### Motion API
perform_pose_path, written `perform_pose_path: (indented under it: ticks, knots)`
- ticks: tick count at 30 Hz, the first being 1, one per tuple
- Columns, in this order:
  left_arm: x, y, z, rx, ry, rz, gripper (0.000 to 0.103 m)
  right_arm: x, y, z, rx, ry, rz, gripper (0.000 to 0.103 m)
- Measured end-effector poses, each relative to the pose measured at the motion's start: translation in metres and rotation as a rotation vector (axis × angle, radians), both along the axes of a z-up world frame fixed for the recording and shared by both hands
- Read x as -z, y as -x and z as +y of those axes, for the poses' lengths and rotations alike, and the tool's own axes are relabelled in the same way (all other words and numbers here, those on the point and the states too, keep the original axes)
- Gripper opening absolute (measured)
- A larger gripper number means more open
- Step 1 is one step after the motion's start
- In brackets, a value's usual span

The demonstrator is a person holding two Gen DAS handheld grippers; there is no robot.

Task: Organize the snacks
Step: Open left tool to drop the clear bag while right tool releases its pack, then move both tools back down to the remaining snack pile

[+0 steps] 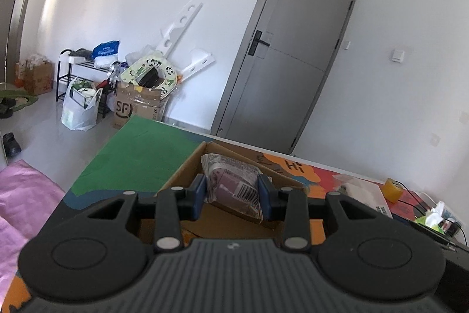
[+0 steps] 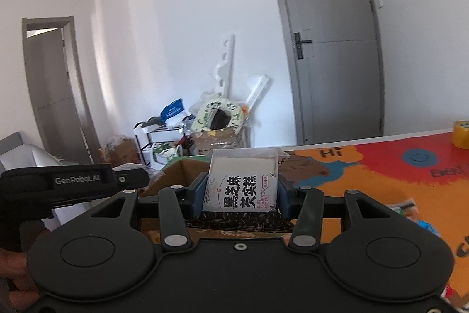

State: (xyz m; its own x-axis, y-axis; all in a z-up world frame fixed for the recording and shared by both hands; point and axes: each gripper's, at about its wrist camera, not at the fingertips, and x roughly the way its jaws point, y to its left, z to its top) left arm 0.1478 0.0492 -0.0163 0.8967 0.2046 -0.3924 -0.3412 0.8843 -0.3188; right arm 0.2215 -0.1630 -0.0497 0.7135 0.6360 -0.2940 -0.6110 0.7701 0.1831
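Counting left to right: one left gripper (image 1: 233,195), its two blue pads (image 1: 200,192) closed on one crinkled snack packet (image 1: 234,185) held over the one open cardboard box (image 1: 187,166) on the colourful table (image 1: 137,154). One right gripper (image 2: 240,192) pinches one white black-sesame cake packet (image 2: 243,187) above the same box (image 2: 173,175). One tape roll (image 2: 460,134) sits far right.

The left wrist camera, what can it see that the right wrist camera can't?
Only the left view shows the left tongs shut on a purple packet, the green table part and a pink cloth. Only the right view shows the right tongs shut on a white packet, and a blue smiley. Both show the box, the gray door and yellow tape.
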Motion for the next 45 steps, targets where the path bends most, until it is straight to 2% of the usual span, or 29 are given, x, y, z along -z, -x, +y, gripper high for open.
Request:
perform_pose_path:
  ticks: [5, 7, 9, 10, 12, 13, 15, 17, 22, 27, 31, 37, 45]
  knots:
    - [-0.003, -0.012, 0.012, -0.027, 0.015, 0.025, 0.042, -0.003, -0.011, 0.014, -0.05, -0.008, 0.013, 0.048]
    - [-0.007, -0.013, 0.016, -0.045, 0.011, 0.027, 0.049, -0.004, -0.014, 0.02, -0.07, -0.007, 0.018, 0.049]
    - [-0.012, -0.01, 0.017, -0.074, 0.006, 0.02, 0.062, -0.006, -0.016, 0.021, -0.078, -0.006, 0.02, 0.054]
    - [-0.014, -0.009, 0.017, -0.08, 0.003, 0.017, 0.065, -0.007, -0.018, 0.022, -0.077, -0.004, 0.02, 0.056]
    - [-0.018, -0.009, 0.014, -0.079, -0.011, 0.02, 0.076, -0.008, -0.019, 0.017, -0.072, -0.009, 0.025, 0.071]
    - [-0.019, -0.009, 0.012, -0.079, -0.019, 0.023, 0.076, -0.009, -0.018, 0.012, -0.065, -0.022, 0.03, 0.075]
    - [-0.022, -0.01, 0.008, -0.08, -0.024, 0.023, 0.078, -0.012, -0.019, 0.003, -0.045, -0.041, 0.028, 0.094]
    - [-0.024, -0.012, 0.001, -0.074, -0.025, 0.02, 0.081, -0.012, -0.018, -0.009, -0.009, -0.053, 0.022, 0.103]
    - [-0.027, -0.016, -0.018, -0.042, -0.026, 0.01, 0.088, -0.007, -0.02, -0.043, 0.062, -0.053, 0.036, 0.103]
    - [-0.027, -0.017, -0.036, -0.028, -0.044, -0.005, 0.091, 0.0, -0.019, -0.076, 0.146, -0.109, 0.045, 0.103]
    - [-0.029, -0.019, -0.053, 0.008, -0.053, -0.02, 0.092, 0.004, -0.014, -0.102, 0.203, -0.144, 0.026, 0.103]
    - [-0.034, -0.026, -0.084, 0.068, -0.063, -0.049, 0.092, 0.007, -0.01, -0.14, 0.336, -0.141, -0.015, 0.103]
    - [-0.029, -0.036, -0.118, 0.153, -0.085, -0.034, 0.092, 0.017, -0.014, -0.185, 0.444, -0.109, 0.02, 0.103]
